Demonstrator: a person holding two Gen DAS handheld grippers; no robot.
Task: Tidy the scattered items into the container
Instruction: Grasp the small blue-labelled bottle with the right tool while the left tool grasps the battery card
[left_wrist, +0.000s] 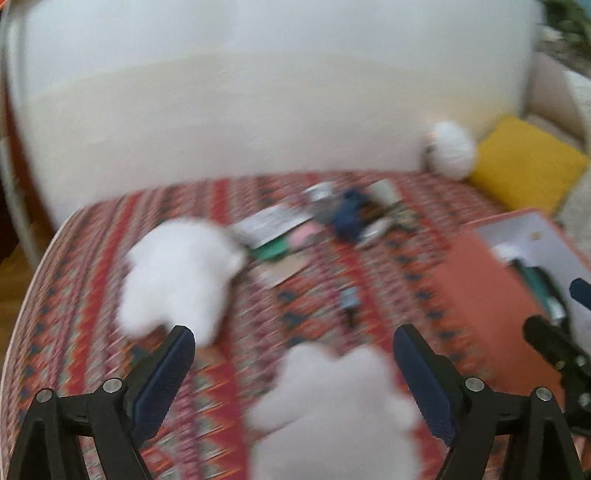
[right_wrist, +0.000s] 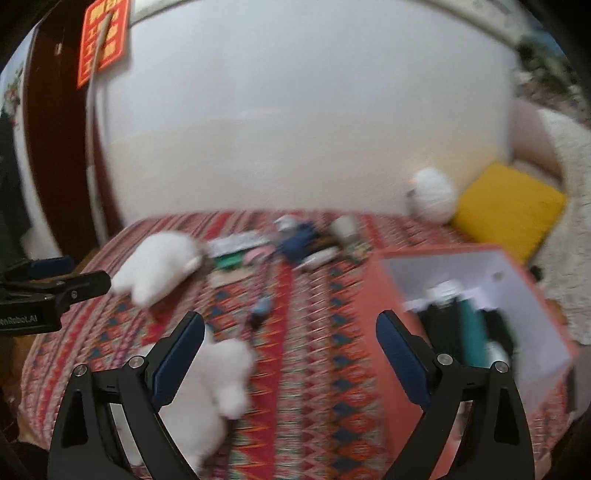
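Near white plush toy (left_wrist: 332, 410) lies on the patterned cloth (left_wrist: 92, 295), between the wide-open fingers of the left gripper (left_wrist: 293, 354); looks soft, light, compressible, so pinch the body. Right gripper (right_wrist: 290, 332) agape, empty. Orange box (right_wrist: 480, 295) right. Frames blurred.

Two fluffy white plush toys lie on the patterned cloth — the nearer one (left_wrist: 332, 406) at 6 o'clock in the left wrist view, the farther one (left_wrist: 177, 277) at 9 o'clock. A blurred heap of small items (left_wrist: 332, 218) sits near centre. The orange box (right_wrist: 480, 314) — white inside, open-topped, already holding dark and teal things — stands at 3 o'clock.
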